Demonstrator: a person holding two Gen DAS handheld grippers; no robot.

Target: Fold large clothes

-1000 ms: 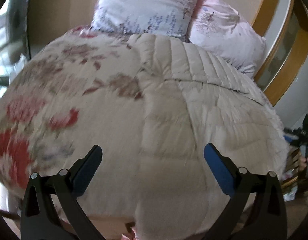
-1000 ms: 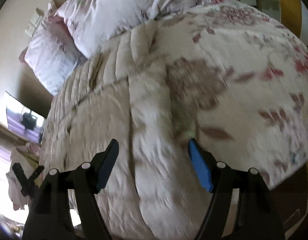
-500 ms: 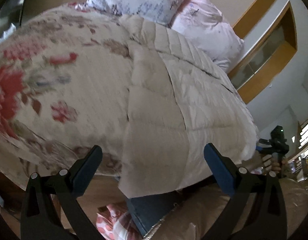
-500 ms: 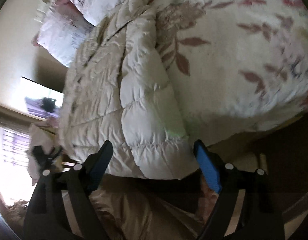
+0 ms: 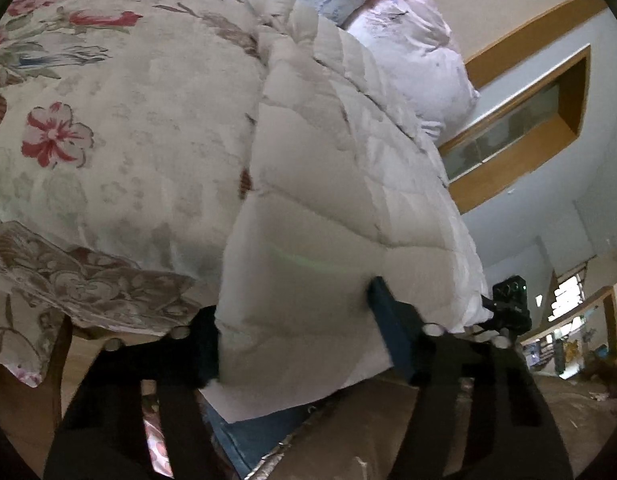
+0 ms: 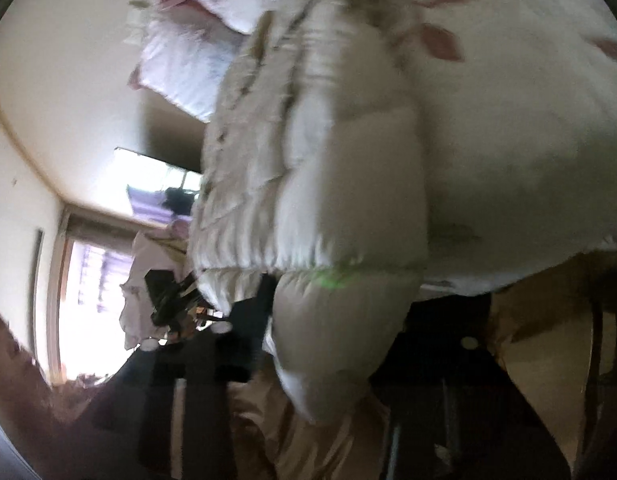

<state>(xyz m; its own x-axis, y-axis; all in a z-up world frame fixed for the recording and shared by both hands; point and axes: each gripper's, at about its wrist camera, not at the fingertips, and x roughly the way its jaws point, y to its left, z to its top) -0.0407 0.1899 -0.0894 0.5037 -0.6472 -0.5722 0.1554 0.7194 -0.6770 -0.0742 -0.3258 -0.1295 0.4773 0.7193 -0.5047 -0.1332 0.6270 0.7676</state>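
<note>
Jaws of left gripper [image 5: 296,340] and right gripper [image 6: 328,340] have just narrowed onto the quilted jacket's [image 5: 348,208] 6 o'clock hem: grasp made, fold can start.

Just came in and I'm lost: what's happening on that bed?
A person with a gripper in each hand is starting to fold a cream puffer coat lying on the floral bedspread. The left gripper and right gripper have both just been closing on the coat's near hem, which sits between their jaws.
</note>
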